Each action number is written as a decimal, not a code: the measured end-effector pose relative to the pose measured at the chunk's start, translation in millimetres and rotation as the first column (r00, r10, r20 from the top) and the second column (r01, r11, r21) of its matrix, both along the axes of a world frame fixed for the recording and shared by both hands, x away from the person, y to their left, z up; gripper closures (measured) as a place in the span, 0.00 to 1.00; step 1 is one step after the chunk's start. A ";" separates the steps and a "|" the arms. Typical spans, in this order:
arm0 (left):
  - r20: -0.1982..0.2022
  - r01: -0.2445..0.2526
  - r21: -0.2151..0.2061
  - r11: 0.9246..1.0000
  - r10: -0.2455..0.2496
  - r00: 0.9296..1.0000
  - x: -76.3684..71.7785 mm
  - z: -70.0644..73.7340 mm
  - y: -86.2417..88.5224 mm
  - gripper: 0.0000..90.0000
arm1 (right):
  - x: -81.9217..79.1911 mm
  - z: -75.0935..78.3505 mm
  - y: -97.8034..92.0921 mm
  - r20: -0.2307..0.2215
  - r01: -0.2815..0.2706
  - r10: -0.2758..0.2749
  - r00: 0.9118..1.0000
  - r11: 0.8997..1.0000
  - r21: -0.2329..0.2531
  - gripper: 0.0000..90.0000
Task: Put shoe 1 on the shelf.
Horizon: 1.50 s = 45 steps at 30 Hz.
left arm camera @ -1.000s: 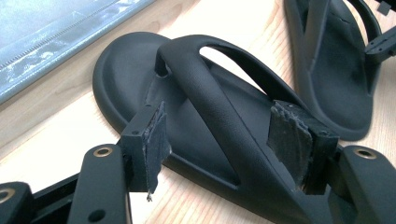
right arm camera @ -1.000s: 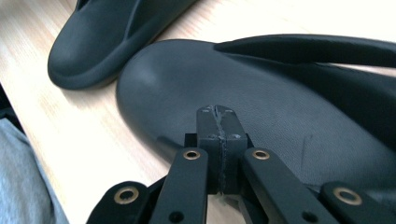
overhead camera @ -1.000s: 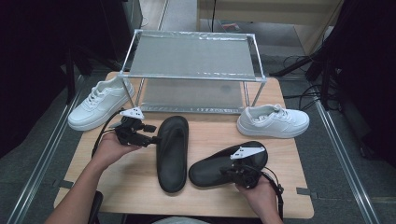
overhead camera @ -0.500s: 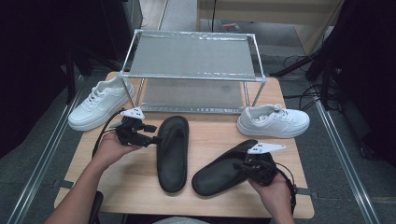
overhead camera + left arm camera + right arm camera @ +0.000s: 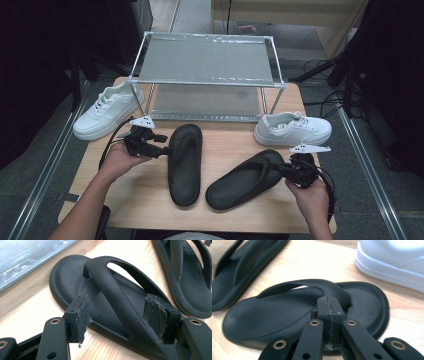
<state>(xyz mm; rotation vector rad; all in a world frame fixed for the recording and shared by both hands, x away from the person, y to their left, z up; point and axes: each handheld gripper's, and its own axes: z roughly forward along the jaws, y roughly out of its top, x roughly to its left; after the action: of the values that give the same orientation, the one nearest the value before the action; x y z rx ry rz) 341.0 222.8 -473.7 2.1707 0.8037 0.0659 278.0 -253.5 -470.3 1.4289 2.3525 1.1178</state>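
Both sandals lie on the desk (image 5: pixel 150 200): left hand-held gripper (image 5: pixel 162 150) gapes around one sandal's (image 5: pixel 185 162) strap, right hand-held gripper (image 5: pixel 286 170) sits closed at the 4 o'clock sandal (image 5: pixel 245 180), rack (image 5: pixel 207 60) unfilled.

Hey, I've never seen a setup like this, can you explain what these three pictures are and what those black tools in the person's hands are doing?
A person sits at a light wooden table with a tool in each hand, squeezed to pinch things. The high view looks down from above; the other two come from cameras riding on the tools.

The left hand-held gripper is open, its jaws either side of the strap of the straight-lying black rubber flip-flop. The right hand-held gripper looks shut at the toe end of the angled black rubber flip-flop; whether it pinches the strap is unclear.

Also there: a metal-framed two-tier shoe rack, a white sneaker on the left and a white sneaker on the right.
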 end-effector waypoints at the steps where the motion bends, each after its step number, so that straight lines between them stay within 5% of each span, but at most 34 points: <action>1: 0.000 -0.002 0.000 1.000 0.002 1.000 0.2 -0.2 0.2 0.42 | 2.6 -1.6 0.5 -0.011 0.005 -0.005 1.000 1.000 -0.011 1.00; 10: 0.005 0.003 -0.004 1.000 -0.003 1.000 -0.8 0.6 -0.6 0.42 | 7.4 -7.8 12.3 -0.025 -0.022 0.021 0.999 0.999 -0.048 1.00; 19: 0.006 0.002 0.001 1.000 -0.002 1.000 -3.9 1.1 0.3 0.41 | 12.0 -9.0 19.5 -0.029 -0.030 0.029 0.999 0.999 -0.036 1.00; 36: 0.005 -0.020 -0.005 1.000 0.020 1.000 -13.5 -0.5 8.4 0.41 | 24.5 -7.3 56.4 0.049 -0.095 0.097 0.994 0.994 -0.047 1.00; 41: 0.006 -0.016 -0.011 1.000 0.016 1.000 -13.9 0.5 6.7 0.41 | 11.8 -4.0 51.9 0.052 -0.096 0.097 0.994 0.995 -0.030 1.00; 45: 0.011 -0.004 -0.014 1.000 0.004 1.000 -15.1 0.8 1.9 0.41 | -19.8 -2.9 44.0 0.056 -0.081 0.081 0.995 0.997 -0.006 1.00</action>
<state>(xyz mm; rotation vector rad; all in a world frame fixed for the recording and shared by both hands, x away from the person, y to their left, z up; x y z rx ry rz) 325.9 224.7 -472.9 2.1544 0.7995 0.0743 258.1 -209.6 -473.2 1.2937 2.3916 1.1566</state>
